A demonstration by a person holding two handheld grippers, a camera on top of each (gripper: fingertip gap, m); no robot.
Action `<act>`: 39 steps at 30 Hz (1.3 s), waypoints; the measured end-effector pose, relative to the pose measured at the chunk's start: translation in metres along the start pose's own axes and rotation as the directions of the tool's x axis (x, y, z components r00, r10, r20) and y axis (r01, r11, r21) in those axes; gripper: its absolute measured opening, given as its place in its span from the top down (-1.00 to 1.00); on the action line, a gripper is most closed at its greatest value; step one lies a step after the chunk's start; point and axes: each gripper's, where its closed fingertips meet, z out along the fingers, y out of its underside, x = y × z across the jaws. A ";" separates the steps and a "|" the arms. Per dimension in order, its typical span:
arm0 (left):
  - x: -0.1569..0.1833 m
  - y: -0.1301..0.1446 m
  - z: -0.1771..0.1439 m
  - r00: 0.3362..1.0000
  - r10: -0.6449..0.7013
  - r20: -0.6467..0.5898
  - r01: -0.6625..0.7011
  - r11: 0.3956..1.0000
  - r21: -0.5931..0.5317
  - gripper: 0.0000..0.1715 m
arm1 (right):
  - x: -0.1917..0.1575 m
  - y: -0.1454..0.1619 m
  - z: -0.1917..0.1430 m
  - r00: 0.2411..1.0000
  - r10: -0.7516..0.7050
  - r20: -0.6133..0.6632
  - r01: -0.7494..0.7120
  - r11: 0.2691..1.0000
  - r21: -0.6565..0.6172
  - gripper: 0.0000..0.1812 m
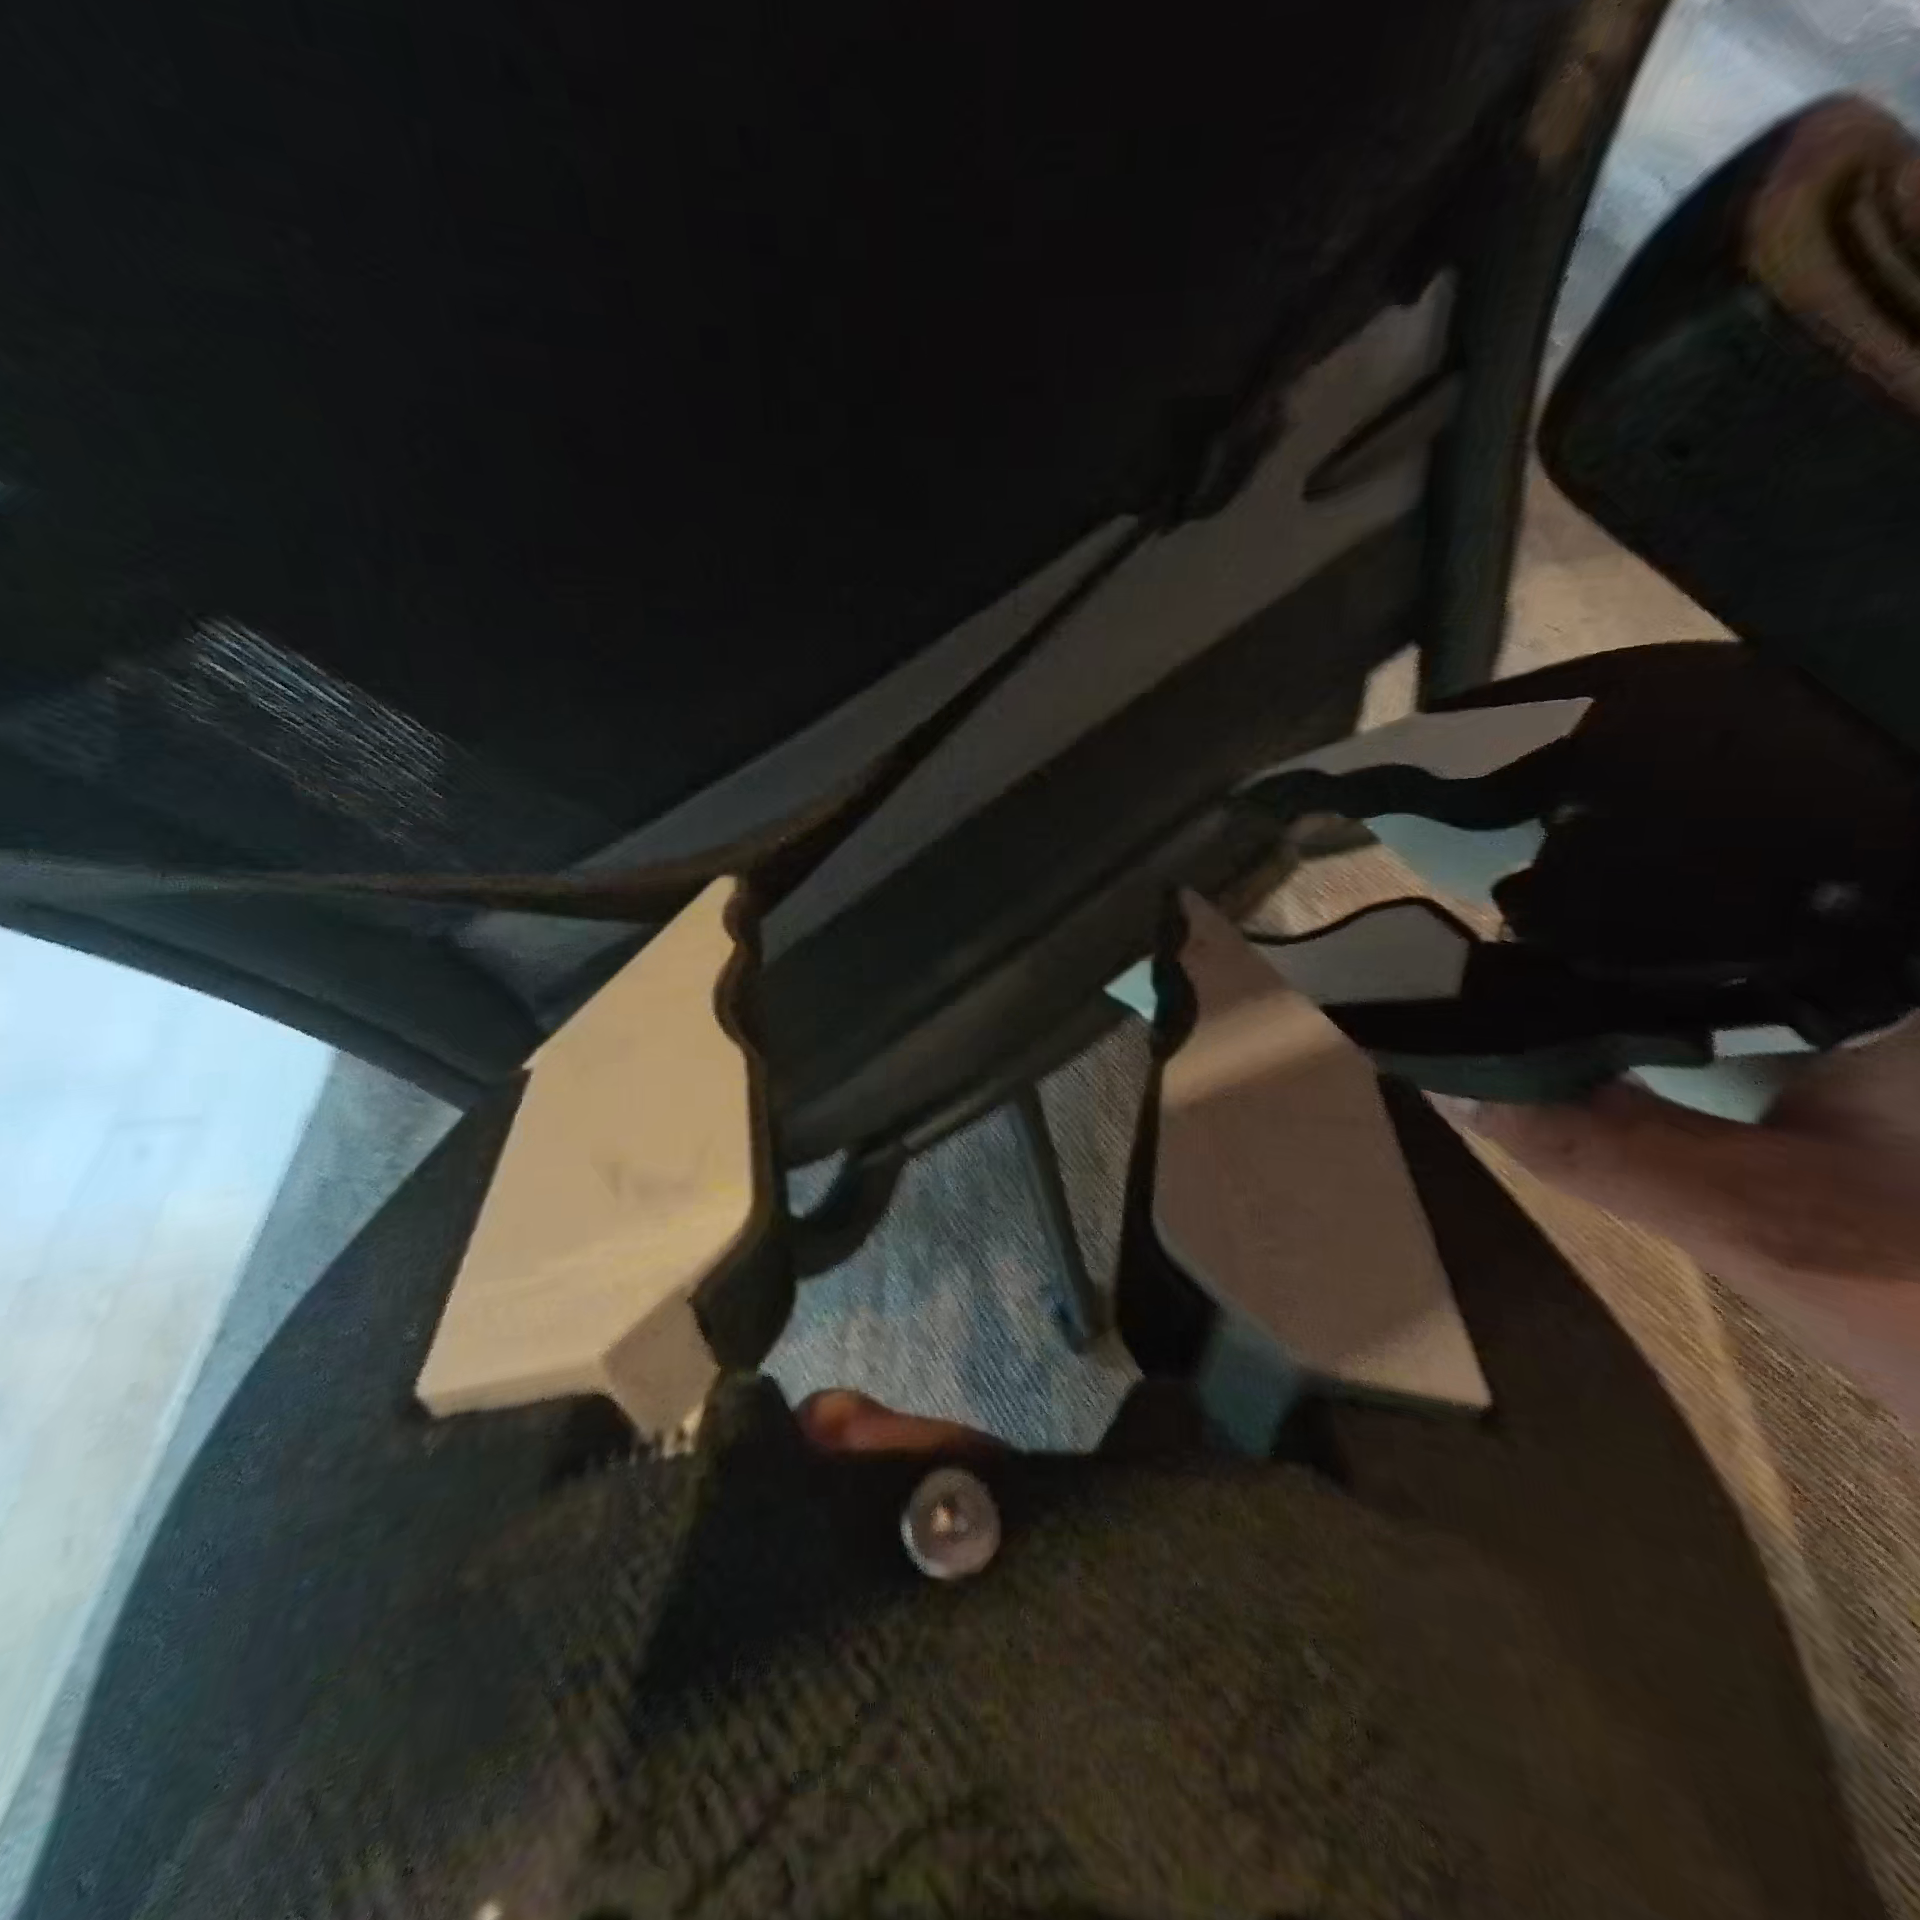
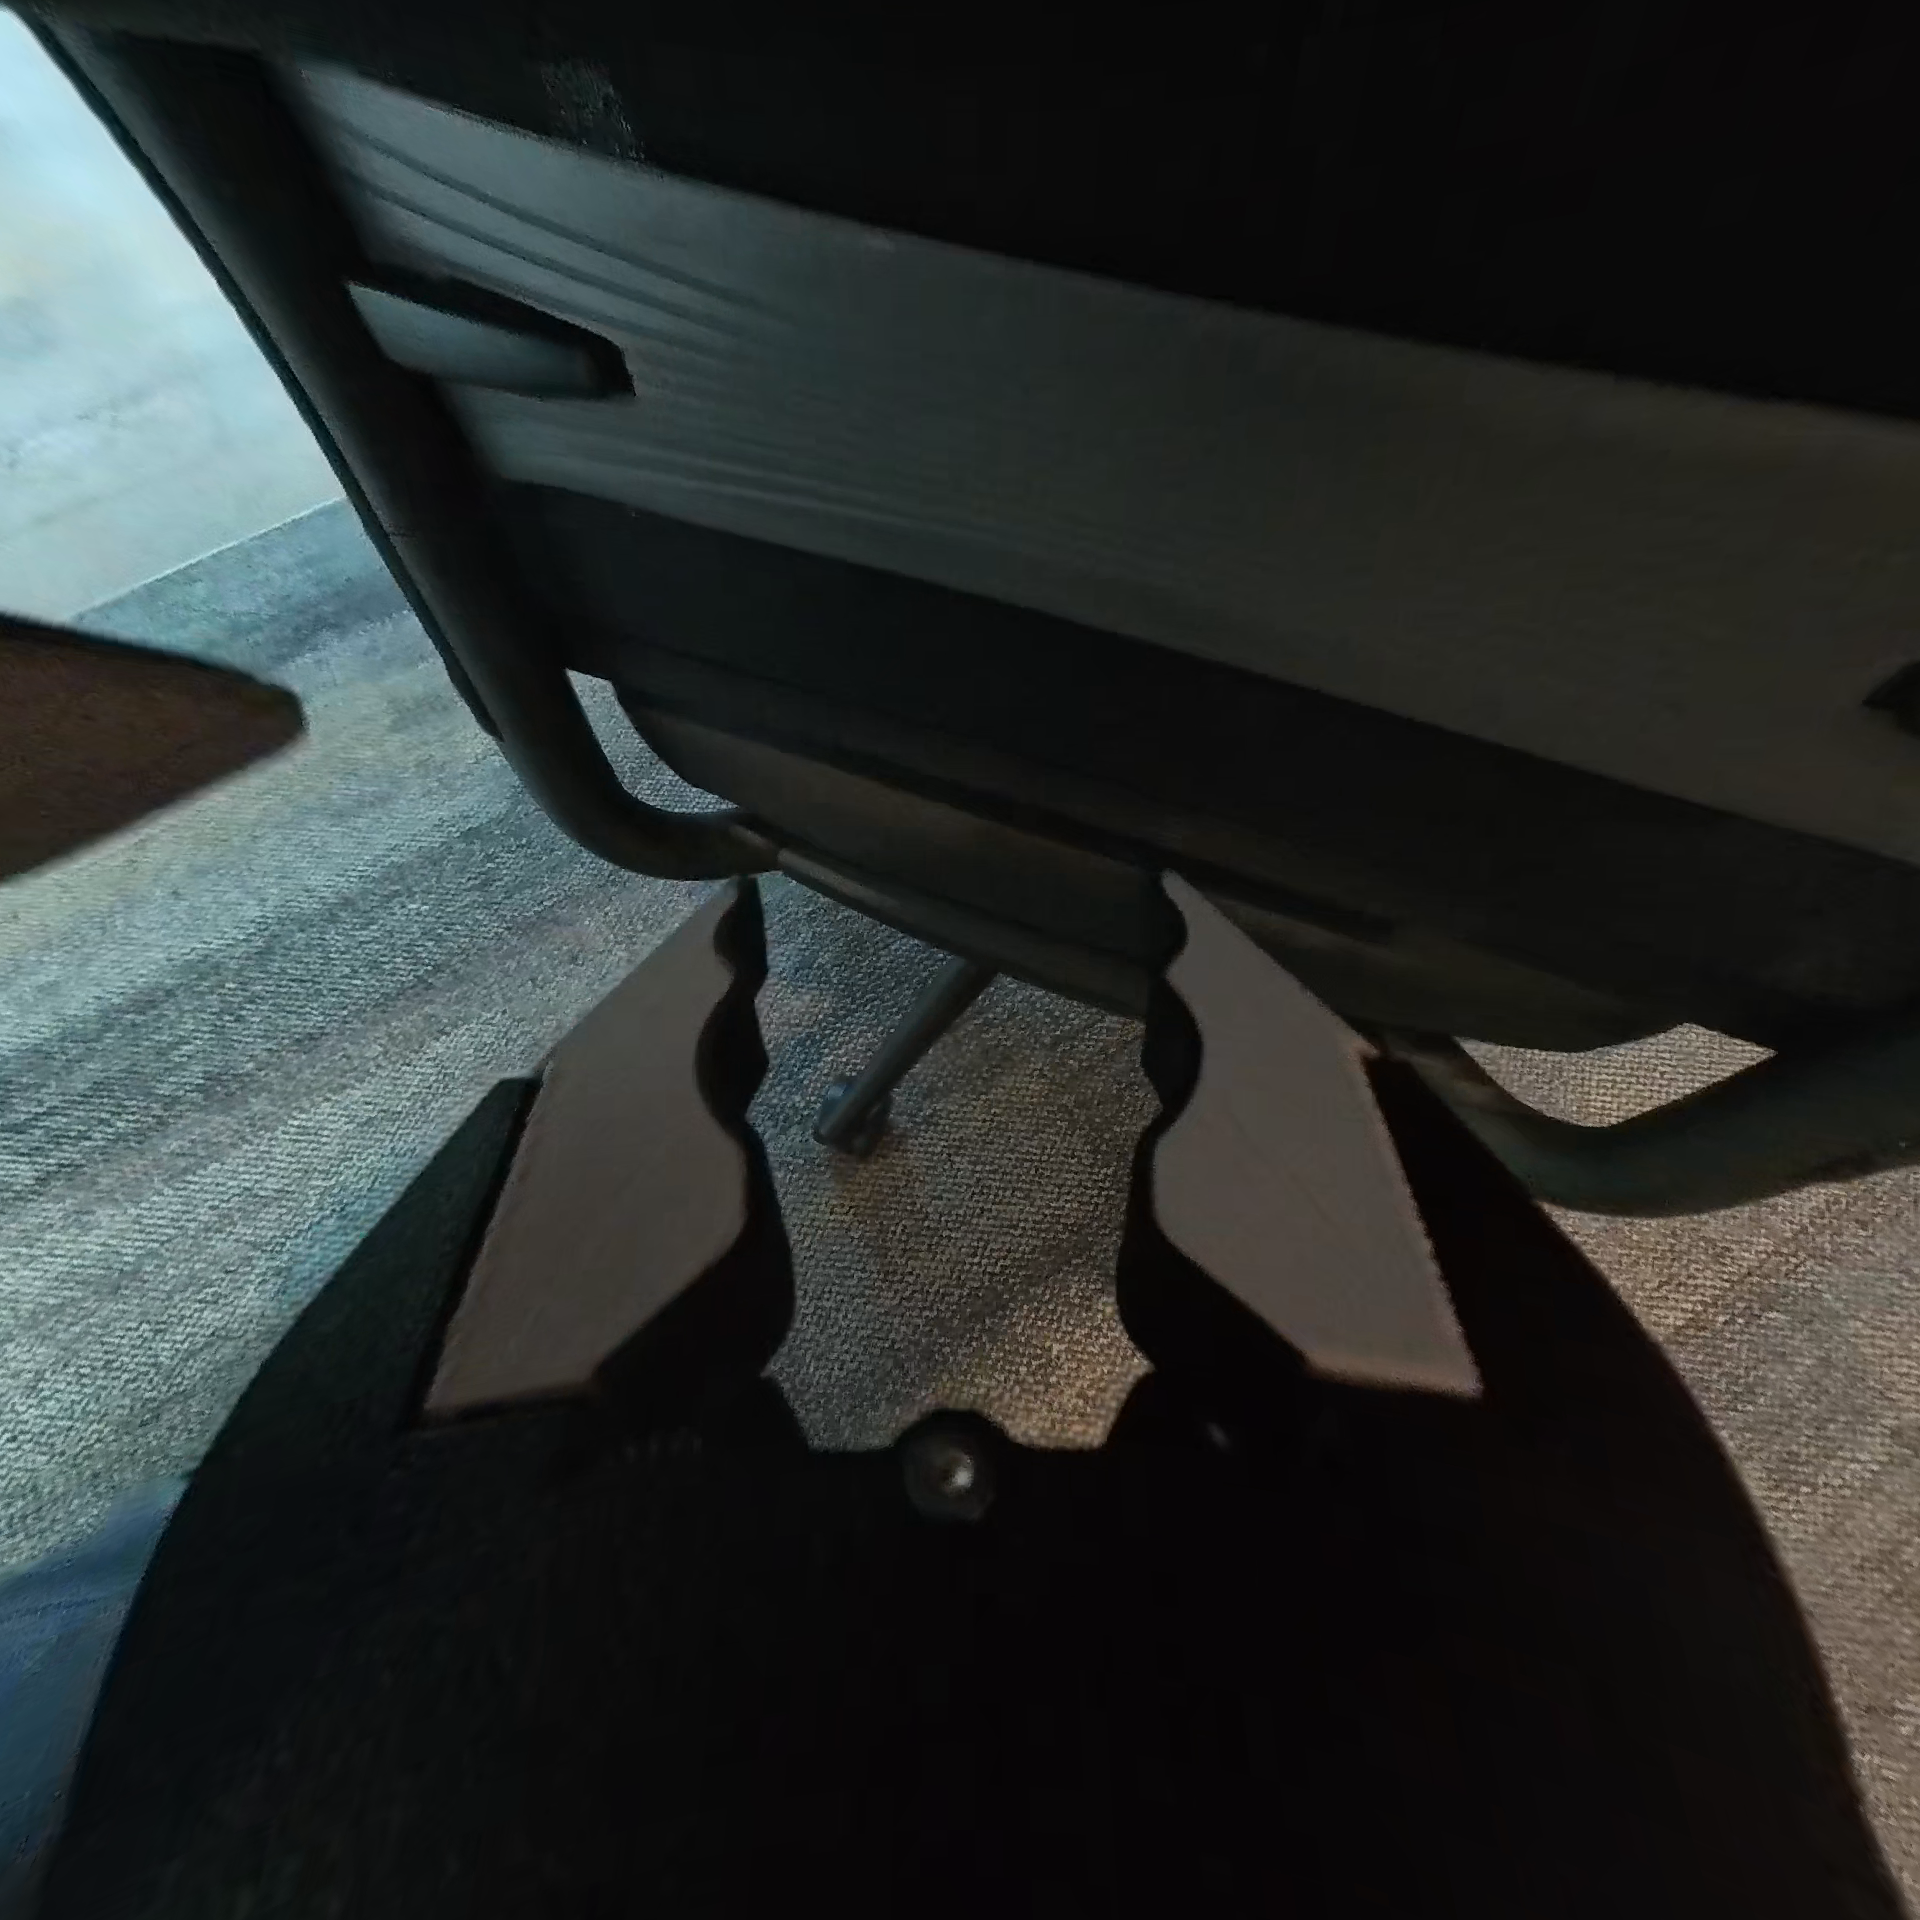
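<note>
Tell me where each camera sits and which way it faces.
Left wrist view: on the left gripper, low, facing up at the chair; the right gripper and a hand show at right.
Right wrist view: on the right gripper, low, facing the chair's lower edge and the carpet.
Shared: chair, carpet.

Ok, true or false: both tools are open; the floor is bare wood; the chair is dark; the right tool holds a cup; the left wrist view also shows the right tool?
1. Both tools open: true. The left tool and right tool are spread wide.
2. Bare wood floor: false. It is grey carpet.
3. Dark chair: true.
4. Right tool holds a cup: false. It holds nothing; its tips sit at the chair's lower edge.
5. Right tool in the left wrist view: true, at the right.
</note>
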 end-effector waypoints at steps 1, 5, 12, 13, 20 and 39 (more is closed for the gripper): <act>-0.003 -0.012 -0.004 0.999 -0.002 0.044 -0.001 0.998 0.070 0.18 | 0.001 -0.003 0.000 1.000 -0.004 -0.001 0.004 1.000 -0.011 0.21; -0.013 -0.049 -0.024 0.985 -0.054 0.163 0.008 0.963 0.269 0.26 | -0.005 -0.020 -0.009 0.999 -0.033 0.022 0.033 0.999 0.000 0.21; -0.015 0.053 -0.005 0.960 -0.195 0.203 0.206 0.978 -0.037 -0.07 | -0.019 -0.015 -0.014 1.000 -0.004 0.006 0.004 0.999 -0.039 0.20; -0.014 0.067 0.001 0.960 -0.204 0.191 0.225 0.970 -0.094 -0.12 | -0.020 -0.013 -0.014 1.000 -0.009 -0.010 0.008 0.999 -0.044 0.20; -0.014 0.107 0.031 0.973 -0.171 0.158 0.217 0.912 -0.347 -0.23 | -0.003 0.001 -0.023 0.989 -0.063 -0.133 0.048 0.993 -0.111 0.12; 0.001 0.024 0.041 0.984 -0.160 0.082 0.176 0.952 -0.252 -0.23 | 0.041 -0.039 -0.063 0.971 -0.039 -0.238 0.018 0.996 -0.090 0.12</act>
